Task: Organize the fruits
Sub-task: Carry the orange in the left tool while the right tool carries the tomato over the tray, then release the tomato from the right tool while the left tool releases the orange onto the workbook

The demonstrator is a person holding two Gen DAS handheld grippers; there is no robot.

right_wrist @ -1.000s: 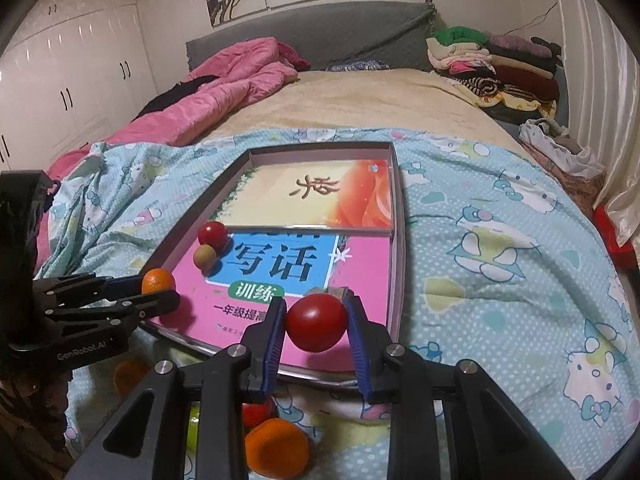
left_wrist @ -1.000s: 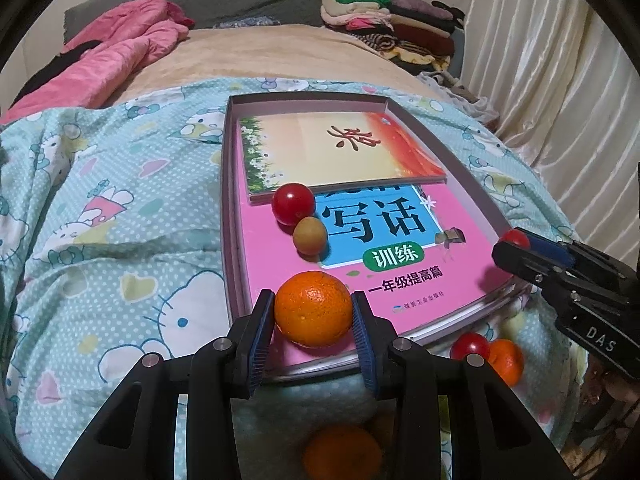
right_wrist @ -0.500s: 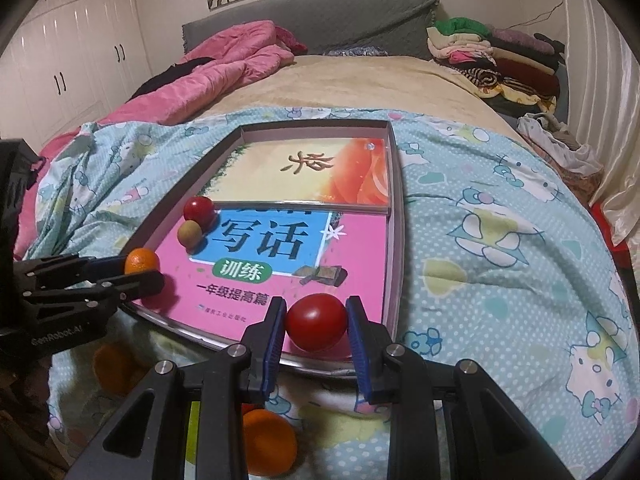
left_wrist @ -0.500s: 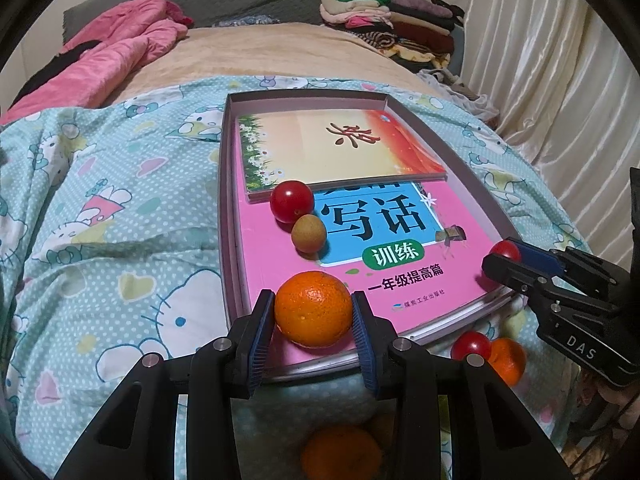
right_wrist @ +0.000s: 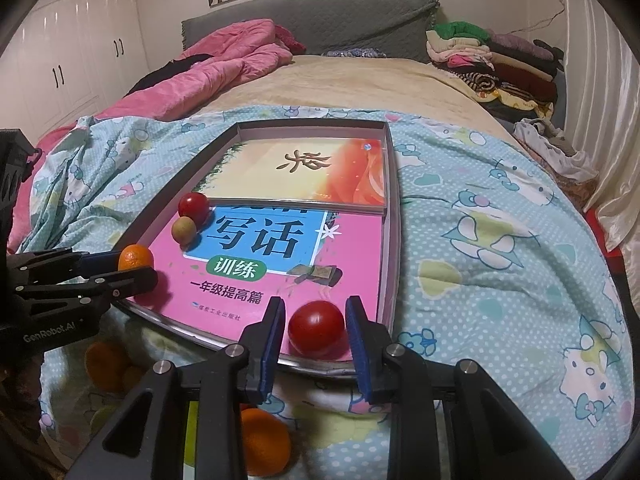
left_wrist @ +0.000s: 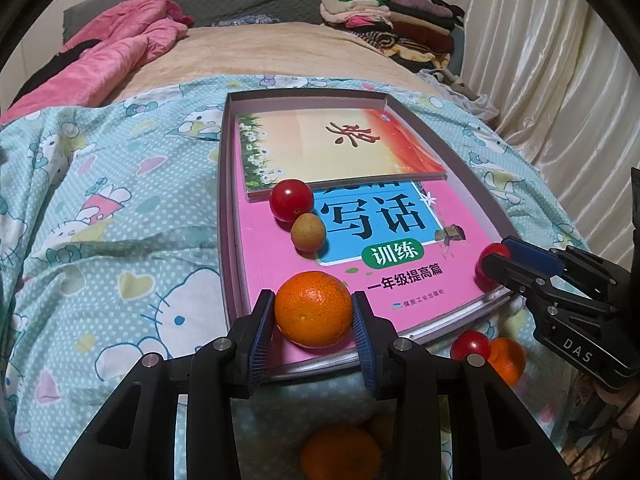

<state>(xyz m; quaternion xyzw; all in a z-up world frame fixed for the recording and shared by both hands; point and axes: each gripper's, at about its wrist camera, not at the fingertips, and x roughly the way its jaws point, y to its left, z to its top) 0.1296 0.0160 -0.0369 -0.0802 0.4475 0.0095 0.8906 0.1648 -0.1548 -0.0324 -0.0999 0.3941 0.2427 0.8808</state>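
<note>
My left gripper (left_wrist: 313, 316) is shut on an orange (left_wrist: 313, 310), held over the near left corner of the grey tray (left_wrist: 229, 216). My right gripper (right_wrist: 316, 330) has opened; its pads stand clear of a red tomato (right_wrist: 316, 327) that rests on the pink book (right_wrist: 352, 256) at the tray's near right corner. A second tomato (left_wrist: 291, 199) and a small tan fruit (left_wrist: 307, 232) sit together on the book near the tray's left side. The right gripper (left_wrist: 498, 258) also shows in the left wrist view.
More fruit lies below the tray's front edge: oranges (left_wrist: 340, 454) (left_wrist: 507, 360) and a tomato (left_wrist: 470, 344). A second book (left_wrist: 340, 148) fills the tray's far half. The tray lies on a Hello Kitty quilt (left_wrist: 120, 240). Folded clothes (right_wrist: 492, 60) are stacked far right.
The right gripper lowered the tomato onto the pink book and its jaws have parted from it. The left gripper still holds the orange and has barely moved.
</note>
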